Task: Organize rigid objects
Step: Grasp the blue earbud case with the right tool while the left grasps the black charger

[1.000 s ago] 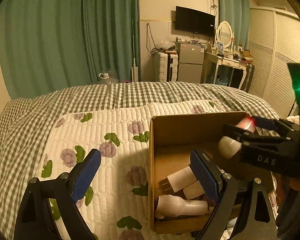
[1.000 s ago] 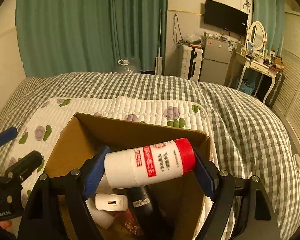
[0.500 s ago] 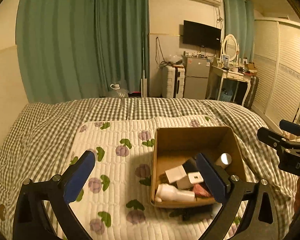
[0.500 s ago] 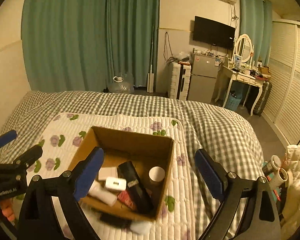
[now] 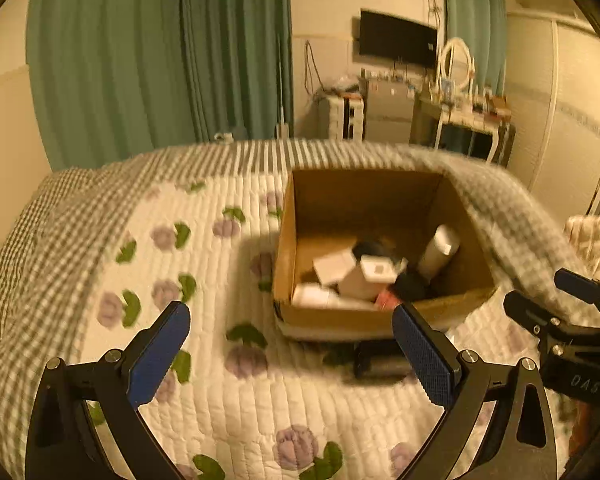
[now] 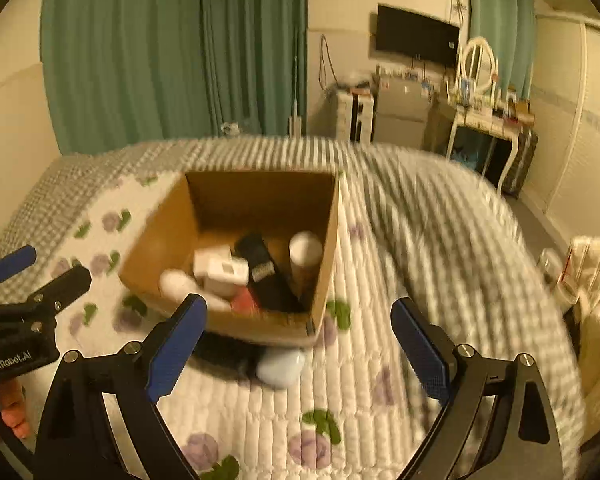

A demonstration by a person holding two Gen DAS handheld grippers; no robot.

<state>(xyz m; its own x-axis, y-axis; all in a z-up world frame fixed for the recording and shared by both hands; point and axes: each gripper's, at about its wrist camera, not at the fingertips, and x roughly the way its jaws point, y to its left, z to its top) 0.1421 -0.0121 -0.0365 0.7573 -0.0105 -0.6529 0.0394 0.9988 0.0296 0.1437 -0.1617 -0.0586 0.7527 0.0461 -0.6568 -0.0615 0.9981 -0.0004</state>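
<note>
An open cardboard box (image 5: 364, 316) (image 6: 160, 240) sits on the quilted flower mat (image 5: 220, 400) on the bed. It holds a white bottle (image 5: 438, 252) (image 6: 306, 250) standing in the right corner, white adapters (image 6: 220, 270), a black item (image 6: 264, 272) and a red one. A black object (image 5: 380, 364) and a pale rounded object (image 6: 280, 366) lie on the mat in front of the box. My left gripper (image 5: 290, 354) and right gripper (image 6: 298, 348) are both open and empty, held back from the box's near side.
The checked bedspread (image 6: 440, 220) drapes off the right edge. Green curtains, a TV, a fridge and a dresser (image 5: 464, 128) stand beyond the bed. A cream padded cloth (image 6: 596, 280) lies at the far right.
One second ago my right gripper held the white red-capped bottle over the box; the bottle now stands inside. Both grippers have pulled back from the box, open and empty.
</note>
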